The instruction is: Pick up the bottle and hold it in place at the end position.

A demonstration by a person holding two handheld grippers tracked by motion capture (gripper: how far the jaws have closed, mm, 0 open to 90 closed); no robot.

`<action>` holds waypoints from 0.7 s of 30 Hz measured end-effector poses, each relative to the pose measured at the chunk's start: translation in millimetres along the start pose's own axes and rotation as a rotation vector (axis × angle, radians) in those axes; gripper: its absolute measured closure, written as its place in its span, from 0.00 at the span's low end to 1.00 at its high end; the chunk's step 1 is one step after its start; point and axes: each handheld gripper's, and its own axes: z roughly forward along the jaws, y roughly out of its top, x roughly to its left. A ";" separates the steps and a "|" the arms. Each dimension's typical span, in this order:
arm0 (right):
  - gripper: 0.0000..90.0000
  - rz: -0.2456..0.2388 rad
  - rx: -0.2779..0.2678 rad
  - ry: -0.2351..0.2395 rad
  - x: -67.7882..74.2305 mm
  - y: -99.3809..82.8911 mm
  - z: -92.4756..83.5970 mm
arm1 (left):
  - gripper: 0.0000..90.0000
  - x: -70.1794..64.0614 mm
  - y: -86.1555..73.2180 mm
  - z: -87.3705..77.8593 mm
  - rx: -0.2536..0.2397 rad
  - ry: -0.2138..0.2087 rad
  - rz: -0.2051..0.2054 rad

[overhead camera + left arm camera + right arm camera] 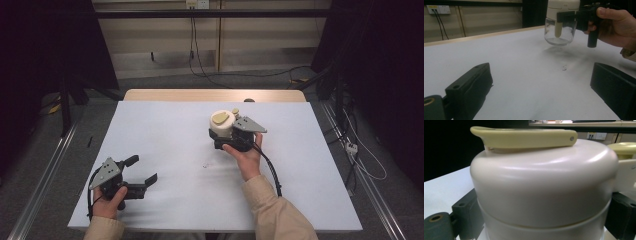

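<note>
A jar (221, 125) with a cream lid, a yellowish flip handle and a clear glass body sits between the jaws of my right gripper (219, 137), just right of the table's middle. The left gripper view shows the jar (560, 23) a little above the white sheet with its shadow beneath, the right gripper (571, 16) clamped just under the lid. In the right gripper view the lid (544, 192) is very close, with a black jaw at each side of my right gripper (544, 220). My left gripper (141, 170) rests open at the front left, nothing between its jaws (541, 92).
A white sheet (165, 135) covers the table, with a wooden edge (215, 95) at the back. A small dark speck (205, 165) lies in front of the jar. Metal rails (45, 175) run along both sides, and cables (365, 165) trail on the floor at right.
</note>
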 end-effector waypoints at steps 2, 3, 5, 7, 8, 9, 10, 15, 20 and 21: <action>0.08 0.000 0.005 0.003 1.9 -1.7 2.9 | 0.04 -0.2 0.0 -0.2 0.004 -0.003 0.001; 0.08 0.002 0.008 0.007 2.5 -2.1 3.6 | 0.04 0.0 0.1 -0.2 0.006 -0.002 0.006; 0.08 0.010 0.005 0.009 3.2 -2.9 4.7 | 0.04 -0.3 -0.1 -0.1 0.004 -0.002 0.000; 0.08 0.008 0.006 0.010 3.3 -3.3 6.0 | 0.04 -0.3 0.1 -0.2 0.005 -0.003 0.001; 0.08 0.008 0.008 0.011 3.7 -3.5 6.3 | 0.04 -0.3 0.0 -0.3 0.004 -0.003 -0.001; 0.08 0.008 0.010 0.011 4.1 -3.6 6.6 | 0.04 -0.2 0.0 -0.3 0.004 -0.002 0.001; 0.08 0.012 0.012 0.014 5.2 -3.6 6.8 | 0.04 -0.2 0.0 -0.3 0.004 -0.002 0.001; 0.08 0.010 0.013 0.019 7.0 -4.9 9.4 | 0.04 0.1 -0.3 -0.1 0.001 -0.001 -0.001; 0.08 0.015 0.019 0.026 9.3 -6.6 11.8 | 0.04 0.3 -0.1 -0.7 0.004 0.000 -0.002; 0.08 0.013 0.018 0.026 9.6 -6.7 12.1 | 0.04 0.3 -0.1 -0.7 0.004 0.000 -0.002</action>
